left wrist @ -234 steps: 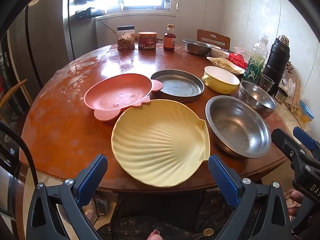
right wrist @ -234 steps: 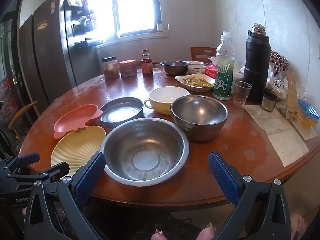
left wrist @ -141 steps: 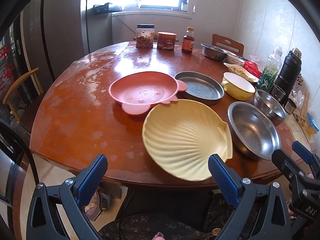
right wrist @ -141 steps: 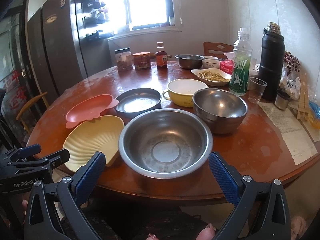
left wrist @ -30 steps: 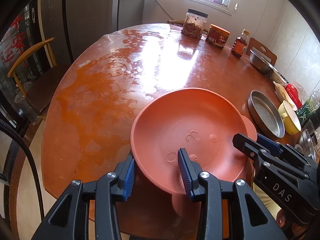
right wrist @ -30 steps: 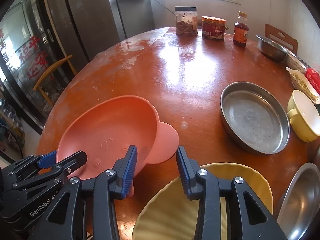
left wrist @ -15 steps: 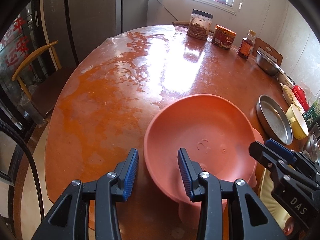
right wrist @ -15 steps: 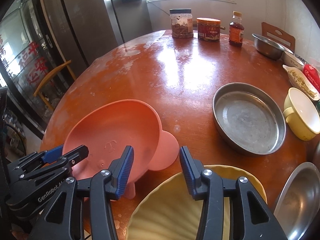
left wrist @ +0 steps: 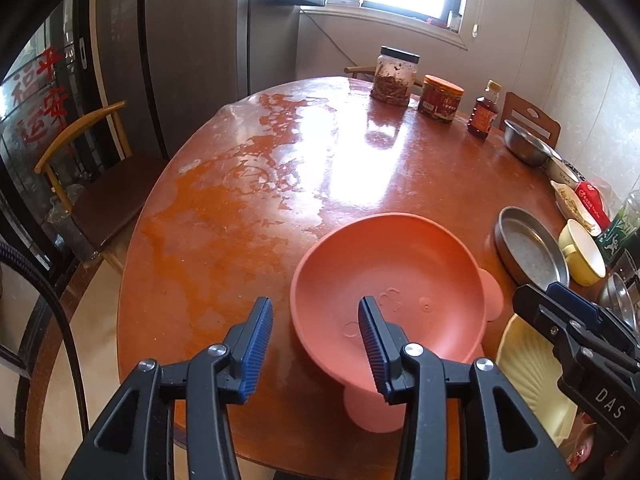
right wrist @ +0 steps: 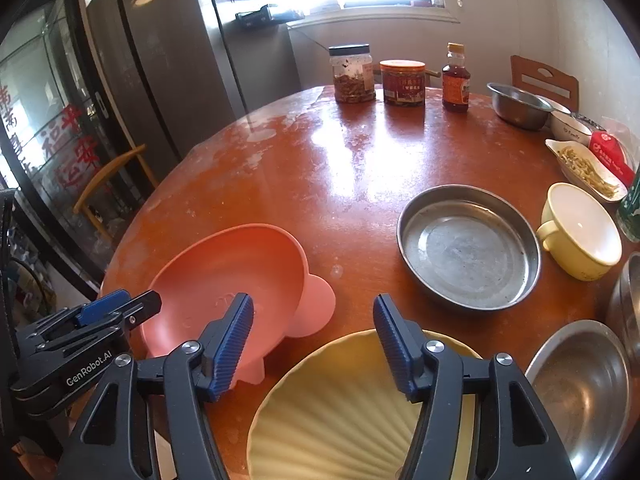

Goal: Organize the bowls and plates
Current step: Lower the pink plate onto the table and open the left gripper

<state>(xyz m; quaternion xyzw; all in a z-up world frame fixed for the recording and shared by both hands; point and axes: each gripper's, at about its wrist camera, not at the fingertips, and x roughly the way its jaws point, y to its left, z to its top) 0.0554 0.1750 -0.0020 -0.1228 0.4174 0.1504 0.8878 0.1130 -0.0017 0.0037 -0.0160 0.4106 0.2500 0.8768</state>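
On the round wooden table [left wrist: 224, 216], the pink bear-shaped plate [left wrist: 392, 280] now rests free near the left edge: both grippers have let go, so this placement looks done. Left gripper [left wrist: 316, 338] jaws are opening just beside its rim; right gripper [right wrist: 314, 342] jaws are opening above the yellow shell-shaped plate [right wrist: 340, 412], with nothing between them.

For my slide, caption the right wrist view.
Right claw opening over the yellow shell plate, pink plate released beside it.
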